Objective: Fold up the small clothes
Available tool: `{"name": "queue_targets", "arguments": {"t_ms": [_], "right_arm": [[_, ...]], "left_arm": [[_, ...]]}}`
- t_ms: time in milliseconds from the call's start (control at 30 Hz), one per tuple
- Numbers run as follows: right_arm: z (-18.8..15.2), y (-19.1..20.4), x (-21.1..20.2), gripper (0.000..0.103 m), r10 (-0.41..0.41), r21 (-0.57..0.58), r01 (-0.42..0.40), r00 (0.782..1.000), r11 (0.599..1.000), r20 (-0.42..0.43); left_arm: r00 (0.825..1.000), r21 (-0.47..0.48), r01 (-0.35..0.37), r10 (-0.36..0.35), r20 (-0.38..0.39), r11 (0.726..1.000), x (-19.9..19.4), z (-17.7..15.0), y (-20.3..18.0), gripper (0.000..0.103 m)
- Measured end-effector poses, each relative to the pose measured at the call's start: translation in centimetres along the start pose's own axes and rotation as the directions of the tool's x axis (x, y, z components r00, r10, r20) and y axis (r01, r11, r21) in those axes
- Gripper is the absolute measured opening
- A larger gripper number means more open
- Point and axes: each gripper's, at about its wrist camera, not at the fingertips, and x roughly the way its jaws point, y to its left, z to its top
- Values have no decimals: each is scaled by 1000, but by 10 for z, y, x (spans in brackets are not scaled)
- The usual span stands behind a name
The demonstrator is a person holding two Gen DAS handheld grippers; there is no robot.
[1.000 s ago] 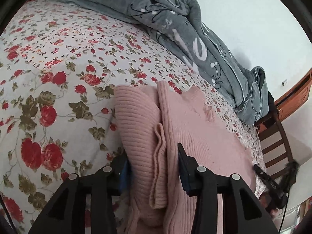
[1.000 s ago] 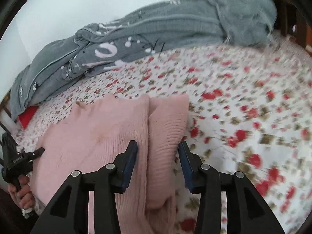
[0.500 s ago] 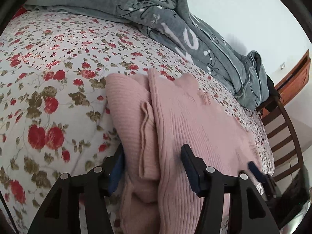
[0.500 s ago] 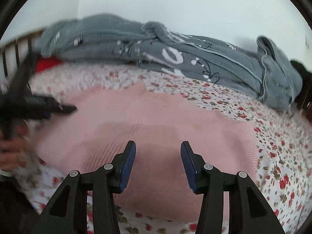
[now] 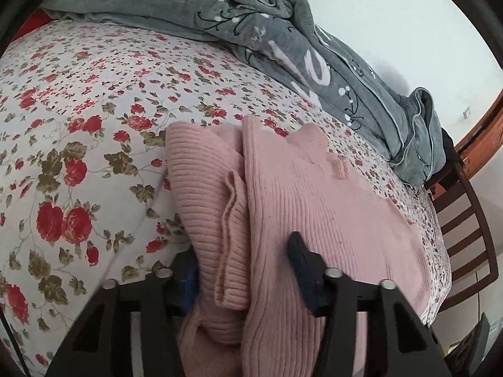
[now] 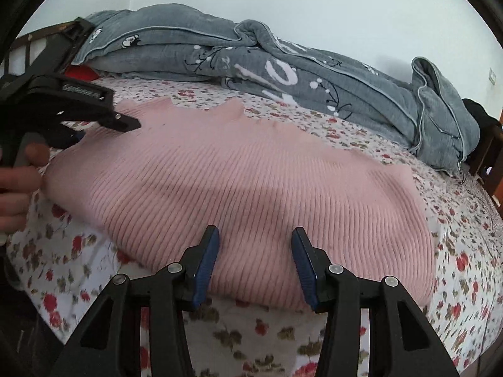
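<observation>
A pink ribbed sweater (image 6: 251,185) lies folded on the floral bed sheet (image 6: 251,339). In the left wrist view the sweater (image 5: 314,204) shows a folded sleeve (image 5: 229,235) lying along its left side. My left gripper (image 5: 242,264) is open, its jaws astride the sleeve and the sweater's near edge. It also shows in the right wrist view (image 6: 78,116), at the sweater's left end, held by a hand. My right gripper (image 6: 254,264) is open and empty, just above the sweater's near long edge.
A rumpled grey quilt (image 6: 283,72) lies along the back of the bed against the white wall; it also shows in the left wrist view (image 5: 283,37). A dark wooden chair (image 5: 465,226) stands at the bed's right end. Bare floral sheet (image 5: 78,125) spreads left of the sweater.
My right gripper has swung from the sweater's end round to its long side. My left gripper has drawn back a little and stays open over the sleeve.
</observation>
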Motion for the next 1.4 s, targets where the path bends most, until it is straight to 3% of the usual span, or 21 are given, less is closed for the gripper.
{"name": "queue_targets", "arguments": {"t_ms": [67, 167, 300, 467, 667, 867, 1033, 1133, 1200, 1233, 1333, 1400], "right_arm": [[-4, -4, -6, 47, 39, 1, -39, 999, 999, 6], [-11, -17, -19, 47, 125, 24, -125, 992, 992, 20], [-20, -49, -41, 47, 201, 101, -207, 978, 973, 60], [-28, -97, -56, 47, 140, 183, -153, 987, 971, 84], [-38, -155, -63, 47, 93, 317, -114, 992, 942, 81], [-50, -206, -79, 47, 23, 427, -57, 996, 902, 85], [-62, -229, -87, 47, 21, 499, -53, 997, 865, 71], [-68, -237, -86, 47, 48, 518, -68, 997, 853, 53], [-69, -238, -86, 47, 74, 523, -88, 996, 848, 48], [-69, -239, -86, 47, 85, 525, -99, 995, 845, 50], [-55, -238, -83, 48, 150, 535, -171, 985, 828, 84], [-41, -235, -80, 54, 195, 536, -224, 974, 814, 110]], "left_arm": [[1000, -23, 2, -2, -3, 1000, -3, 2, 2, 29], [1000, -48, 19, -18, 23, 999, -12, 5, -1, 25], [999, -2, -27, 27, 27, 1000, -24, 15, -29, 23], [1000, 35, 3, -4, 23, 999, -40, 28, -80, 22], [1000, 105, 11, -12, 7, 994, -47, 26, -159, 22], [995, 182, 30, -12, -95, 983, 6, -2, -251, 22], [970, 250, 52, 10, -241, 967, 59, -43, -296, 29], [943, 224, 194, -118, -312, 955, 60, -51, -299, 30], [923, 188, 289, -221, -316, 939, 46, -47, -294, 34], [922, 186, 305, -241, -303, 934, 38, -44, -291, 36], [961, 231, 226, -178, -211, 946, 12, -35, -279, 41], [981, 255, 161, -125, -152, 953, -5, -30, -259, 41]]}}
